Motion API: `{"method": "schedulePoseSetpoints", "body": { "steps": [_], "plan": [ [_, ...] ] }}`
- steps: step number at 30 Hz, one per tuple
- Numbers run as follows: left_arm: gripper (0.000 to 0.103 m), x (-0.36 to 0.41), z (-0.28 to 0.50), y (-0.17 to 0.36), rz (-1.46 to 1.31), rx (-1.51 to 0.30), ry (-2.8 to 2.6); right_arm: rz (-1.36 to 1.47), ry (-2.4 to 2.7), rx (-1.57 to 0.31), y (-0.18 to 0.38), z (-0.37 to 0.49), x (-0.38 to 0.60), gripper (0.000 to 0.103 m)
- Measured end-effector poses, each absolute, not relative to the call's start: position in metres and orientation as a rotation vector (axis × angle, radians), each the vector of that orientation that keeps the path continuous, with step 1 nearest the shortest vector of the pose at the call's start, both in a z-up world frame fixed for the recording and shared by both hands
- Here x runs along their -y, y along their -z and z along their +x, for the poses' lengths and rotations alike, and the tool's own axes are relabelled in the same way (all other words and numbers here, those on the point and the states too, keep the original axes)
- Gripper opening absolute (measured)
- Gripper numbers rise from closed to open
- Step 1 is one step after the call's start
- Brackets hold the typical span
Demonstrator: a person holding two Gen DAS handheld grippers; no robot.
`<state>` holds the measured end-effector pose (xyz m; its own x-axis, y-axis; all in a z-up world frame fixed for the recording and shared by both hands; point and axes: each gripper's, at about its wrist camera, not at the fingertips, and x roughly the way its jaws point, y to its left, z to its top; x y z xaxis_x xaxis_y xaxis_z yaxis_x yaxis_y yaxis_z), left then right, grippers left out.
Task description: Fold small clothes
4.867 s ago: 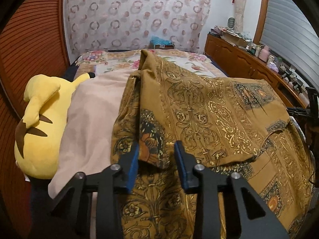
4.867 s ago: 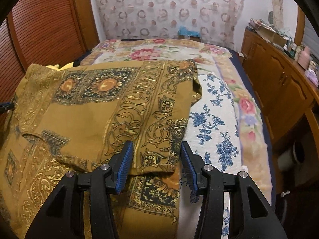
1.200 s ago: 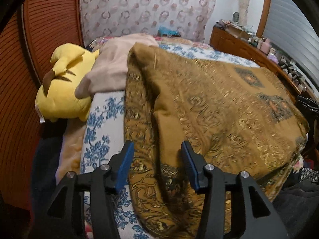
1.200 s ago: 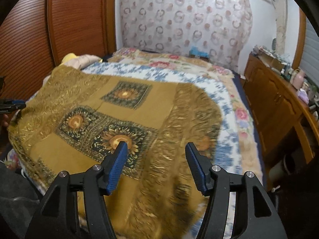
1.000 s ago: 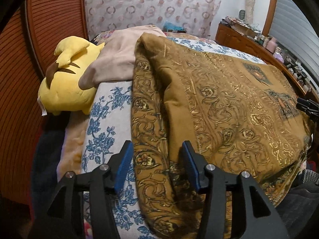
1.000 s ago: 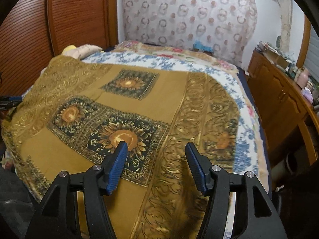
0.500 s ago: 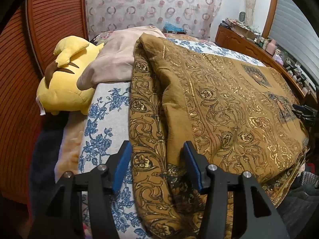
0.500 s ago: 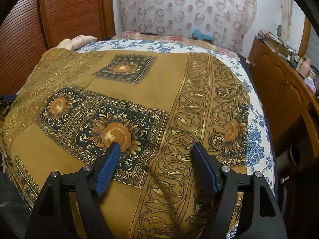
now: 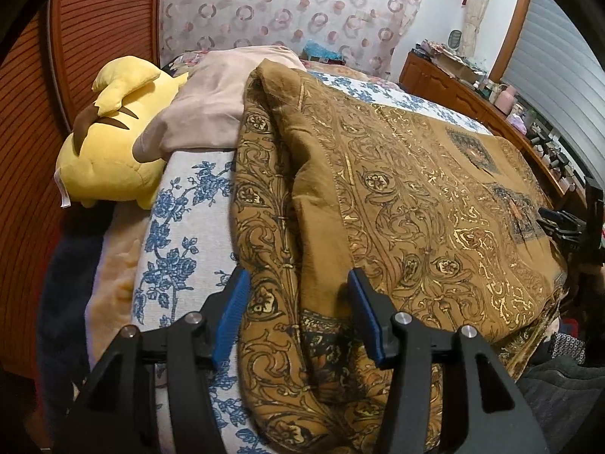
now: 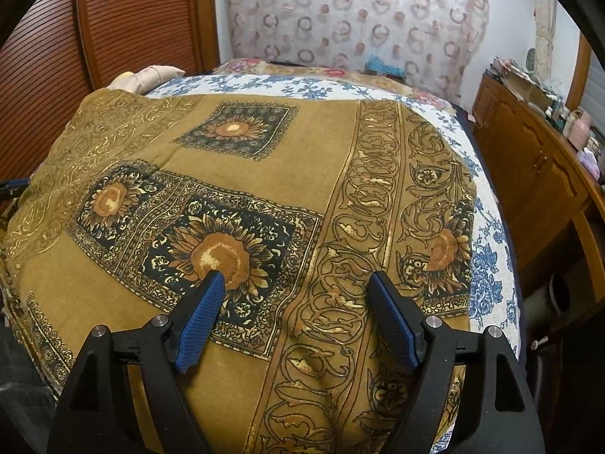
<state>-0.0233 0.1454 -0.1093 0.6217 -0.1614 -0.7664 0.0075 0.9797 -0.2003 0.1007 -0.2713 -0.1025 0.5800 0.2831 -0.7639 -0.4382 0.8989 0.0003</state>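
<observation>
Since the earlier frames the brown gold-patterned cloth (image 10: pixel 264 174), then folded with one half lapped over the other, has come to lie spread flat across the bed (image 10: pixel 487 265), and the right claw (image 10: pixel 295 283) has just been opening its jaws over the fabric. Right claw: jaws wide, blue pads (image 10: pixel 198 321) low over a sunflower panel and a scrollwork border; fabric lies beneath and between them, no pinch visible; whether the tips touch the cloth cannot be told. Left claw (image 9: pixel 298 280): jaws about half apart, straddling a raised lengthwise fold near the cloth's left edge, pads (image 9: pixel 230 314) clear of it on both sides, nothing gripped. Cloth: near edge drops over the bed's front and is cut off by the frame bottom in both views; how many layers lie underneath cannot be judged. Blue-flowered white bedcover (image 9: pixel 177 234): showing on either side of the cloth. Yellow plush toy (image 9: pixel 109 151): at the left by the wood-slat wall, partly covered by a beige cloth (image 9: pixel 211 102). Wooden dresser (image 10: pixel 537 174): along the right wall, top crowded with small items too blurred to identify. Right claw's black frame (image 9: pixel 567 223): just visible at the left view's right margin.
</observation>
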Motion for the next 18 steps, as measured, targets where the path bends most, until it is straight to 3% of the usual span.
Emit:
{"method": "schedulePoseSetpoints", "body": {
  "steps": [9,14,18],
  "plan": [
    [0.051,-0.139,-0.024,0.110,-0.142,-0.880,0.099,-0.196,-0.424,-0.854,0.103,0.100,0.272,0.080],
    [0.027,-0.130,-0.024,0.110,-0.076,-0.876,0.104,-0.197,-0.425,-0.854,0.103,0.100,0.272,0.081],
    [0.018,-0.125,-0.023,0.108,-0.047,-0.874,0.109,-0.196,-0.424,-0.854,0.103,0.100,0.272,0.081]
  ]
}}
